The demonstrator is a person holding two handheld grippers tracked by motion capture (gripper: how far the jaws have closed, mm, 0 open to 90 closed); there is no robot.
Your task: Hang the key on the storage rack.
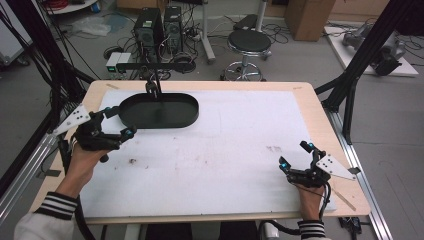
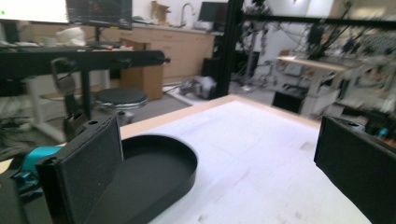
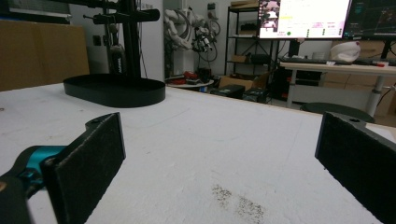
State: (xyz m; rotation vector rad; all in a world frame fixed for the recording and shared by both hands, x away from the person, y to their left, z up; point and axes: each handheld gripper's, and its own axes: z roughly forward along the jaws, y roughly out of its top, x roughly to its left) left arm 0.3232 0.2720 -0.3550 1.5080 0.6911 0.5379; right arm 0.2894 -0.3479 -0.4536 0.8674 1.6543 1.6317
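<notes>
Two handheld black grippers, both with jaws spread wide and nothing between the pads: left gripper (image 1: 114, 123) at centre left of the high view, right gripper (image 1: 295, 154) at lower right. One shallow black oval plastic tray (image 1: 159, 110), empty, in the upper left of the frame on one white foam mat (image 1: 225, 150) covering one pale wooden table (image 1: 320, 120); its rim just beside the left gripper's upper jaw. Likely risks: clipping the tray's rim and shoving it toward the far edge; pinching the thin wall askew, tipping the tray. One small black stand (image 1: 152, 87) behind the tray, easily snagged.
</notes>
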